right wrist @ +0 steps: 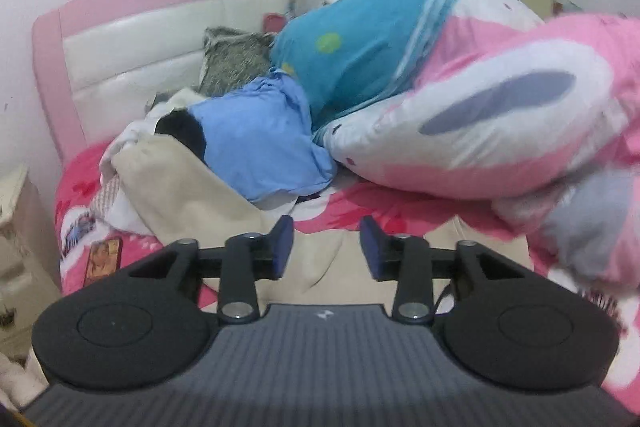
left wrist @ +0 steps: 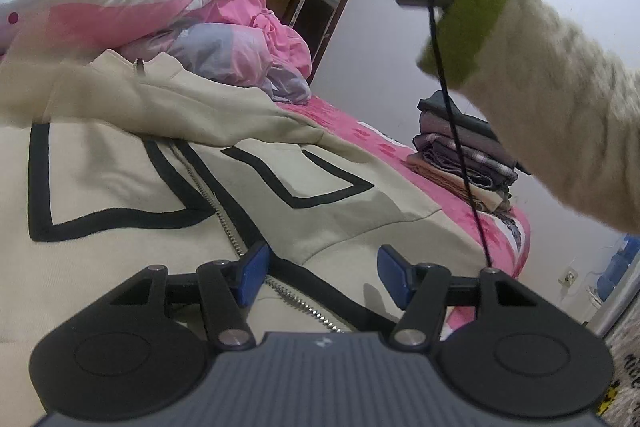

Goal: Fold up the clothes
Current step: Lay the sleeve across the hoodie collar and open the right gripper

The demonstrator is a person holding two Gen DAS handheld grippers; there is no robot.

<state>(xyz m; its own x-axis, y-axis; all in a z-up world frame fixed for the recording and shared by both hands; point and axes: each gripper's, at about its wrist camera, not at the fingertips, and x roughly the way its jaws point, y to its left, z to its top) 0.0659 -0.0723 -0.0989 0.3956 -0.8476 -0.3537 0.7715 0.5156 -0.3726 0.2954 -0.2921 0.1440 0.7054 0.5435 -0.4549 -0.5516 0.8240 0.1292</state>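
Jacket (left wrist: 132, 187), cream, black-trimmed, zipped, seemingly flat on bed; both grippers' jaws apart, empty.

The right gripper (right wrist: 326, 247) hangs above a pink bed (right wrist: 360, 215), its blue-padded jaws apart with nothing between them. Under it lies cream clothing (right wrist: 176, 183), with a blue garment (right wrist: 256, 143) and a bunched pink, white and blue duvet (right wrist: 500, 115) behind. A pink-and-white headboard (right wrist: 132, 39) stands at the back.
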